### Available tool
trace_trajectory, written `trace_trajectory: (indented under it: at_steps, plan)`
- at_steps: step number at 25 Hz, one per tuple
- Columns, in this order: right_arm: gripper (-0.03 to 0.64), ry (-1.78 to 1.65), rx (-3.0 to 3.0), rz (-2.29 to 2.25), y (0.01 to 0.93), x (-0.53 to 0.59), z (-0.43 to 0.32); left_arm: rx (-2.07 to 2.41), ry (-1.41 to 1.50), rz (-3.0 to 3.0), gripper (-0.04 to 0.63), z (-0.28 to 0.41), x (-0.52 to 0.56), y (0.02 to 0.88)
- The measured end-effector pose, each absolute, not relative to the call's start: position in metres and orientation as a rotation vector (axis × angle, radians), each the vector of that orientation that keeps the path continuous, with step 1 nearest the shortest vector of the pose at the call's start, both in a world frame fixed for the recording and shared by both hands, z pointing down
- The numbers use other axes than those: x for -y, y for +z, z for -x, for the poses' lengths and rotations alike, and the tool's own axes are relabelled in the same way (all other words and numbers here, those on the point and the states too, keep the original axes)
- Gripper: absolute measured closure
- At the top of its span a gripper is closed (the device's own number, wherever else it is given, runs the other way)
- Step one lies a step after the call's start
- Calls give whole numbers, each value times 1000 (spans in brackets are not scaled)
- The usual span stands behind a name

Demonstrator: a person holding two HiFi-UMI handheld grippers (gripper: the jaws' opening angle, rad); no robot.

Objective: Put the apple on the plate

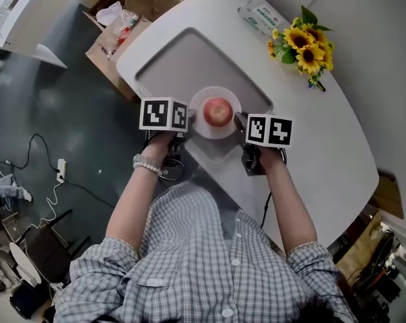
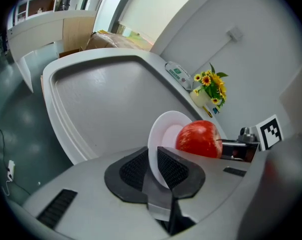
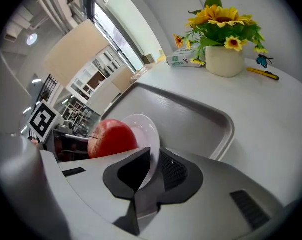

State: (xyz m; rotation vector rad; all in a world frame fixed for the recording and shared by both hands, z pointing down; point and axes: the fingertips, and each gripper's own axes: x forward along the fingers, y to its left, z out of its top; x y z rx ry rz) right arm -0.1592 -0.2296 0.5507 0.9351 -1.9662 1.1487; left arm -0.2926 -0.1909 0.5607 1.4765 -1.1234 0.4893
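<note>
A red apple [image 1: 217, 112] sits on a small white plate [image 1: 201, 128] held above the grey tray [image 1: 176, 59]. My left gripper [image 1: 188, 118] is shut on the plate's left rim, and my right gripper [image 1: 239, 123] is shut on its right rim. In the left gripper view the plate [image 2: 161, 139] stands edge-on between the black pads [image 2: 173, 169] with the apple [image 2: 198, 138] behind it. In the right gripper view the plate [image 3: 146, 134] is pinched between the pads [image 3: 172, 170] with the apple [image 3: 110, 138] to its left.
The white table [image 1: 337, 147] carries a sunflower pot [image 1: 302, 46] and a packet of wipes [image 1: 260, 15] at its far end. Cardboard boxes [image 1: 118, 19] stand on the floor beyond the table's left edge. A yellow knife [image 3: 263, 74] lies beside the pot [image 3: 223, 59].
</note>
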Motion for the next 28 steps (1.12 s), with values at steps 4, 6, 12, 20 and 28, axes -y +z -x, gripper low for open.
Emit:
trace_trajectory:
  at_steps: [4, 6, 12, 20, 28]
  plan:
    - [558, 1099, 1953, -903, 551, 230, 162, 1117, 505, -1480, 546, 292, 191, 562]
    - [558, 1062, 1960, -874, 552, 230, 163, 1118, 511, -1488, 546, 292, 192, 562]
    - [558, 1034, 2001, -856, 550, 230, 162, 1144, 501, -1509, 545, 294, 194, 561]
    - [558, 979, 2078, -915, 531, 238, 149, 1216, 402, -1538, 537, 303, 196, 540]
    - [577, 955, 2177, -1104, 493, 231, 103, 1311, 280, -1648, 557, 305, 181, 496]
